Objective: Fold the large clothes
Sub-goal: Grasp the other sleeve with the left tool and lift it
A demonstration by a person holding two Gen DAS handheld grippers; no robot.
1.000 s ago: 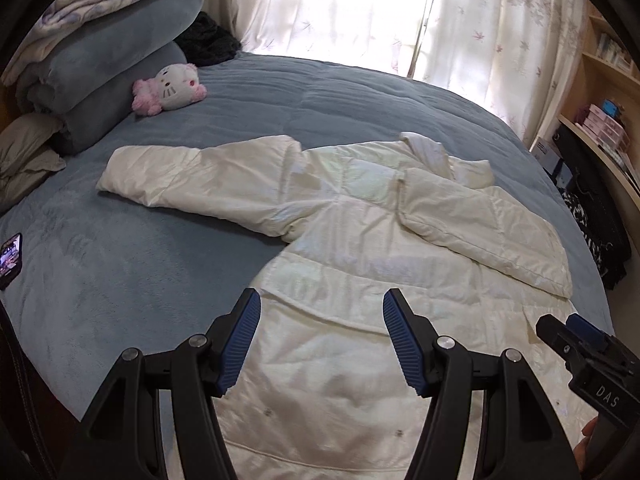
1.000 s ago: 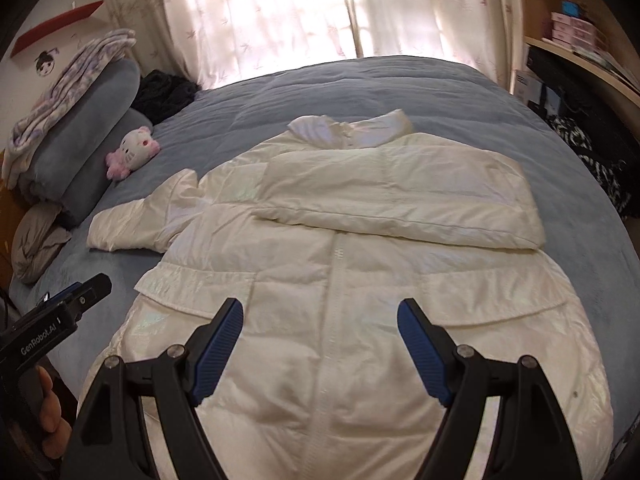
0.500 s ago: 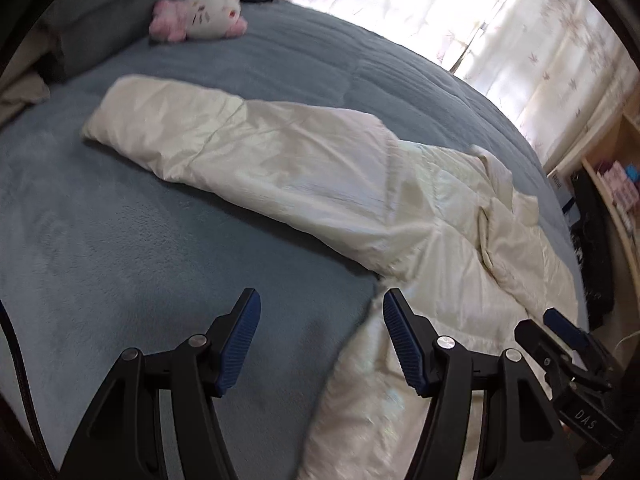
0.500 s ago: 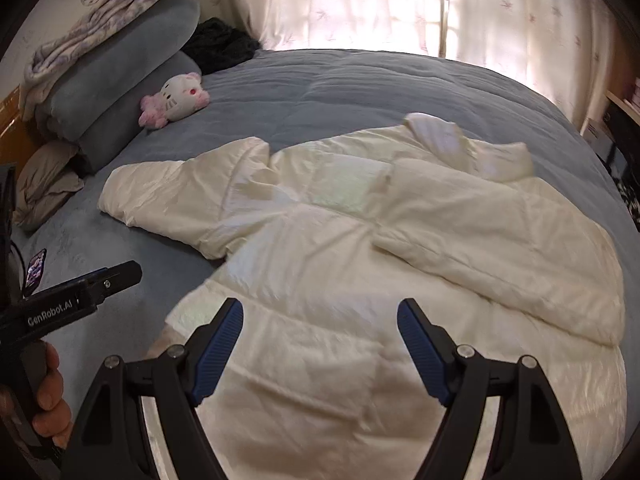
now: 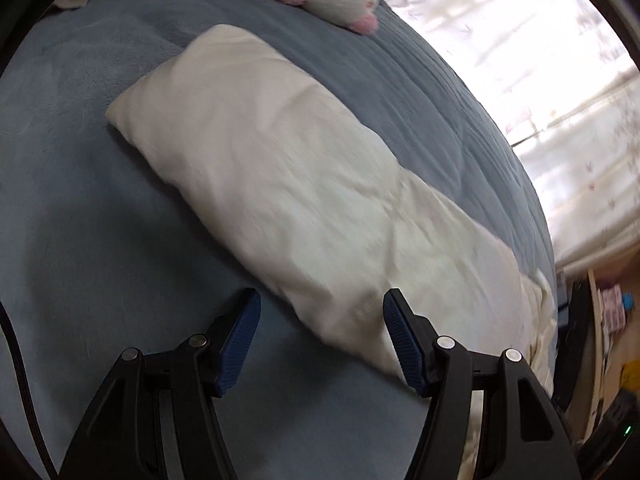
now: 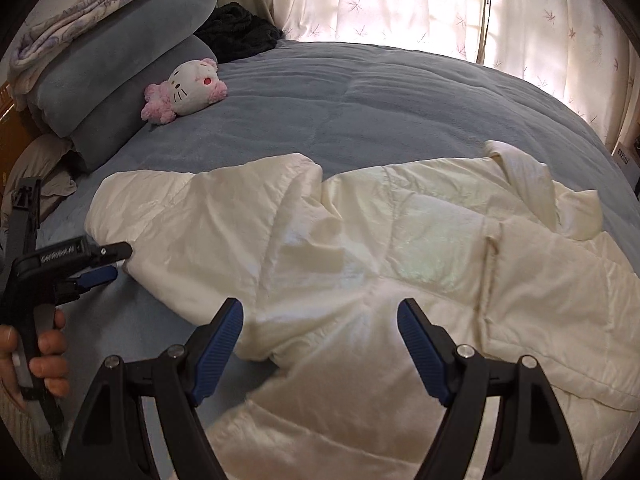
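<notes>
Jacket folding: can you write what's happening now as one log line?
step: reach sleeve | left gripper: open, at sleeve | right gripper: open, over jacket | other sleeve: folded

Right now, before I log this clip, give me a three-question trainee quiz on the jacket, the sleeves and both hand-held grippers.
1. True or false: the left hand-held gripper is clamped on the outstretched sleeve of the white puffer jacket.
2. Multiple choice: the other sleeve lies A) folded across the jacket's front, B) hanging off the bed, C) under the plush toy.
3. Fill in: the right hand-held gripper is ____ over the jacket, holding nothing.

Key: 1 false, its jaws are apart beside the sleeve's lower edge; 2 A; 3 open.
</notes>
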